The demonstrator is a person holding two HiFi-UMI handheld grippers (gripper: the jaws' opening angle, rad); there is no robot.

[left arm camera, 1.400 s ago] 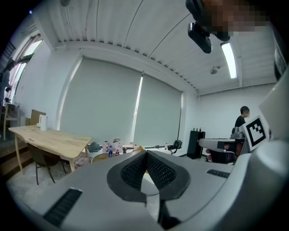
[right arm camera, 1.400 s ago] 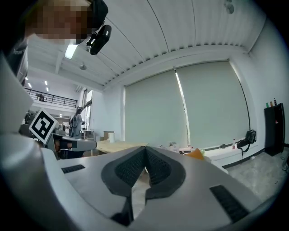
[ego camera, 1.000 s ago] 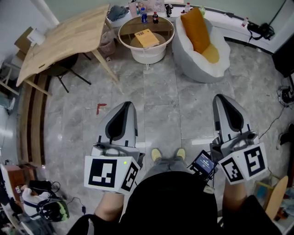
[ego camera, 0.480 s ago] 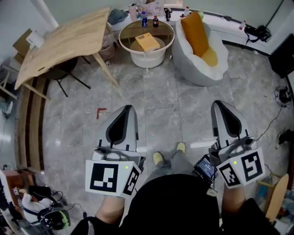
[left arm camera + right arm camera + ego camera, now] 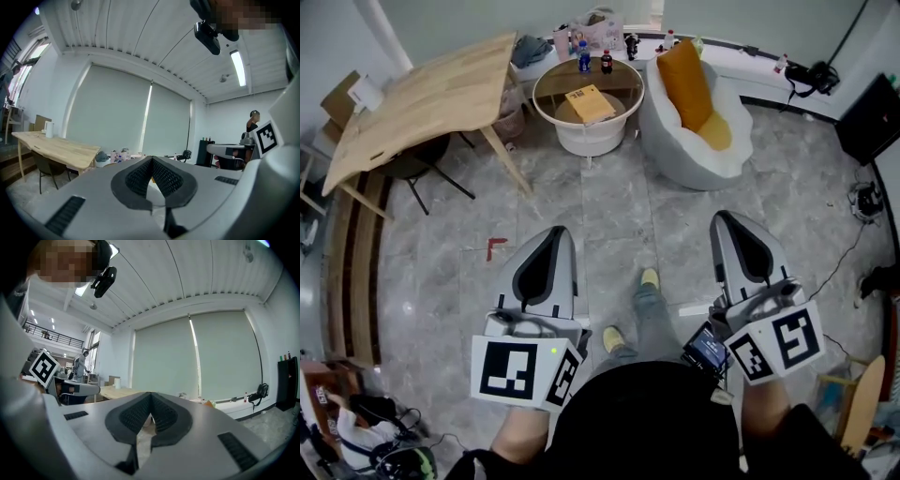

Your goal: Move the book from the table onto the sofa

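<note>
L gripper (image 5: 552, 232): jaws fully shut, pads meeting, nothing btw them. R gripper (image 5: 724, 217): same, shut and empty. Both are held low in front of the person, pointing roughly level at the far end of the room.

The book (image 5: 589, 103) lies flat on the round table (image 5: 581, 141), well ahead of both grippers, nearer the L gripper's line than the R's. The white sofa (image 5: 698, 164) w/ its orange cushion (image 5: 682, 77) sits straight ahead of the R gripper, just right of the table. Two bottles (image 5: 583, 62) stand just beyond the book.

Risks as I judge them:
- Jaws are shut. If they reach the book unopened they'll only shove it, prob. toward the bottles or off the far rim.
- The book is thin and flat, so a jaw has little to get under. Likely it skids on the top, or only the cover gets pinched and the pages fan out.
- A one-edge grip may let the book droop and slip on the way to the sofa.
- A slanted leg of the wooden table (image 5: 422, 94) juts out ahead-left of the L gripper. Drift that way and it's a bump.
</note>
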